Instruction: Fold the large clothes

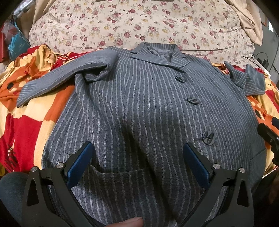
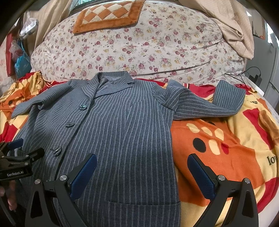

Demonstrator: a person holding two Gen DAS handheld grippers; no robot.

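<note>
A grey pinstriped coat [image 1: 139,108] lies front-up and buttoned on a bed, collar away from me, both sleeves spread out to the sides. It also shows in the right wrist view [image 2: 122,125]. My left gripper [image 1: 137,148] is open and empty above the coat's lower front, just over a pocket [image 1: 122,176]. My right gripper [image 2: 142,160] is open and empty above the coat's right edge, one finger over the coat, the other over the blanket. The left gripper shows at the left edge of the right wrist view [image 2: 17,153].
The coat rests on a red, orange and yellow fleece blanket [image 2: 218,143]. A floral duvet [image 2: 139,45] is heaped behind the collar, with an orange checked cushion [image 2: 108,15] on it. Beige fabric [image 2: 232,29] hangs at back right. Cables and a charger [image 2: 254,76] lie at right.
</note>
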